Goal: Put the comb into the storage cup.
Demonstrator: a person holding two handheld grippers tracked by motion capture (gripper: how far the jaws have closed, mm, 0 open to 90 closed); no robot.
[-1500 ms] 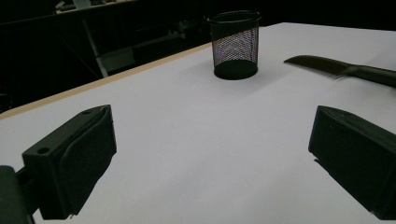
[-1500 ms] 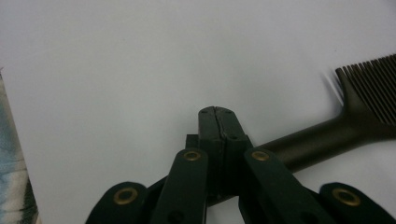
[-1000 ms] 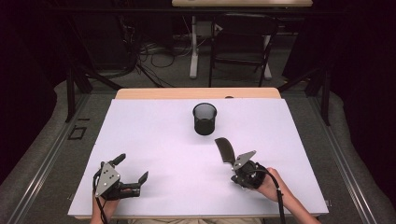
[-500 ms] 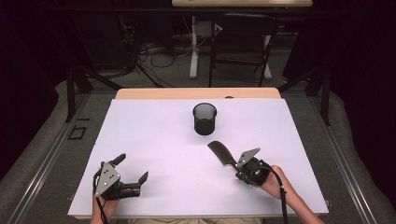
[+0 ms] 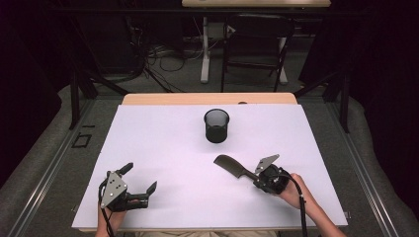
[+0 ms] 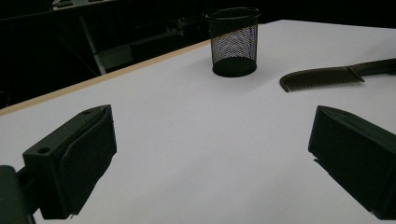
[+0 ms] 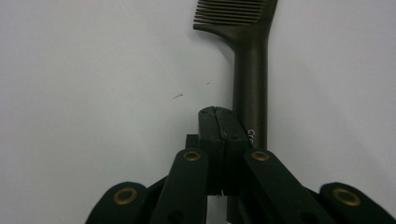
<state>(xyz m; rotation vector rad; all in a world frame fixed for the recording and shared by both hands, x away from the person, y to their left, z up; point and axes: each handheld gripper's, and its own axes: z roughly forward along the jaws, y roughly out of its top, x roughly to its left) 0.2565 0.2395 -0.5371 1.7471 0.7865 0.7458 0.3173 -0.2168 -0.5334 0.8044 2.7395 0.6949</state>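
Observation:
A dark comb point(image 5: 232, 165) lies flat on the white table top point(image 5: 163, 143), right of centre, teeth toward the far left. My right gripper point(image 5: 257, 178) is at the comb's handle end. In the right gripper view its jaws point(image 7: 218, 116) are shut, pads pressed together with nothing visible between them. The comb's handle point(image 7: 250, 79) runs along and under the right-hand jaw. My left gripper point(image 5: 142, 177) rests at the near left, open and empty. In its own view, my left gripper point(image 6: 210, 154) faces the comb point(image 6: 322, 77).
A black mesh cup point(image 5: 217, 126) stands upright at the middle of the table's far half, and the cup point(image 6: 232, 42) is seen again in the left gripper view. A wooden strip point(image 5: 207, 98) edges the far side. Beyond it are a chair, desk legs and floor cables.
The comb has swung round, its toothed end moving left and nearer, staying at the right gripper's tips. The right gripper shifted slightly right. The left gripper has not moved.

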